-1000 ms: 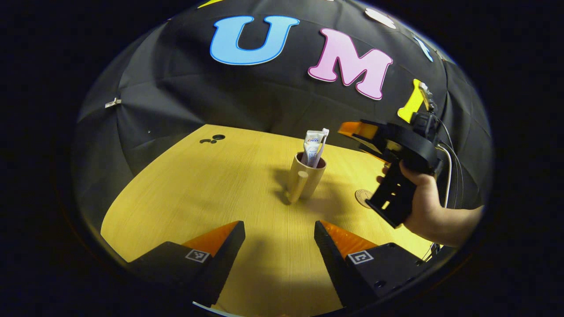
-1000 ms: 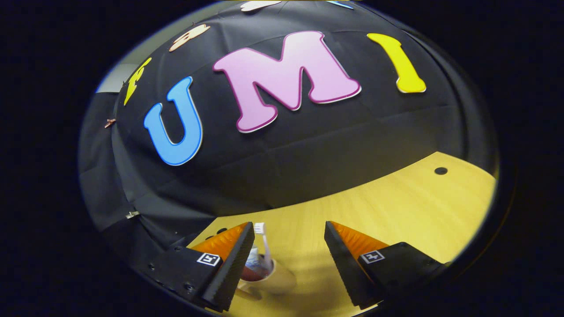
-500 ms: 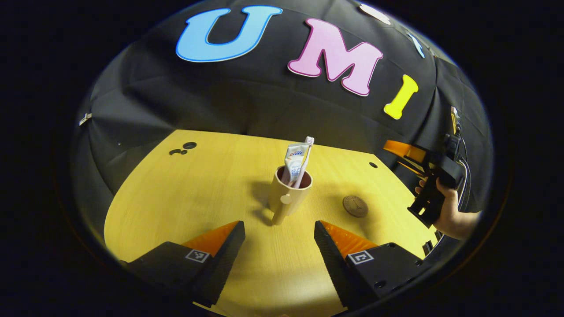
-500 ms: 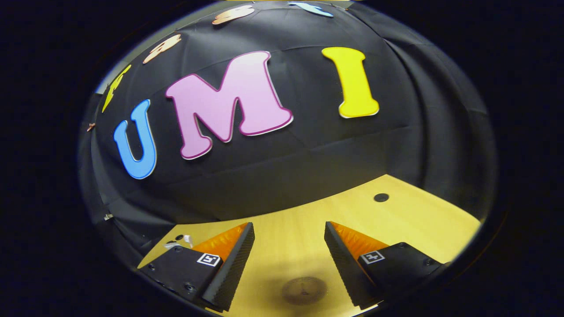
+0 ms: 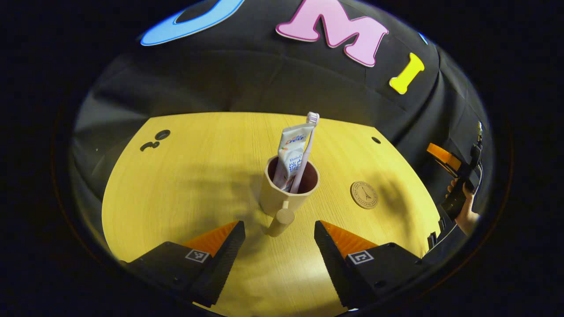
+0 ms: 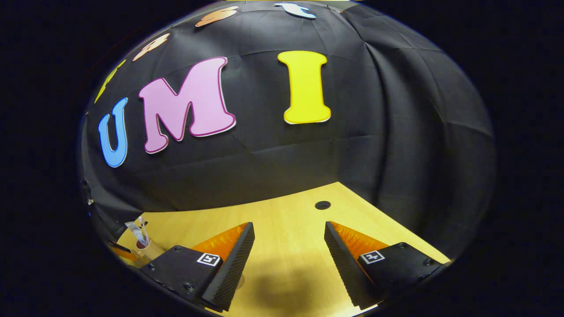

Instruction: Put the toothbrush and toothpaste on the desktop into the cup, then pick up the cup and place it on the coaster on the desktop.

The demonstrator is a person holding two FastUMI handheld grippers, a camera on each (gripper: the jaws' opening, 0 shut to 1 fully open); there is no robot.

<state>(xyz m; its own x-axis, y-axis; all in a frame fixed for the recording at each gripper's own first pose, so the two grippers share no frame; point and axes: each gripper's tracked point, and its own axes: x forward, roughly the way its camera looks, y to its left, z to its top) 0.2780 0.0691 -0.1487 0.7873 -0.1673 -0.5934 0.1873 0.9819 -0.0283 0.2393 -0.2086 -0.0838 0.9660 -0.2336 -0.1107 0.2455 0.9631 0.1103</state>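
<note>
A tan cup (image 5: 286, 193) stands upright mid-table, its knob handle (image 5: 281, 219) pointing at me. A white toothpaste tube (image 5: 291, 152) and a pale toothbrush (image 5: 307, 145) stand inside it, head up. A round brown coaster (image 5: 364, 194) lies flat to the right of the cup, apart from it. My left gripper (image 5: 280, 246) is open just short of the handle, touching nothing. My right gripper (image 6: 288, 246) is open over bare table. In the right gripper view the cup (image 6: 147, 248) sits at the far left edge.
The wooden table (image 5: 185, 185) has small holes at its back left (image 5: 162, 134) and back right (image 5: 376, 140). At the right table edge a hand (image 5: 465, 213) holds the right gripper (image 5: 443, 157). Black cloth walls close the back and sides.
The left gripper has moved in toward the cup and tipped downward. The right gripper has pulled away to the right, off the cup and past the coaster.
</note>
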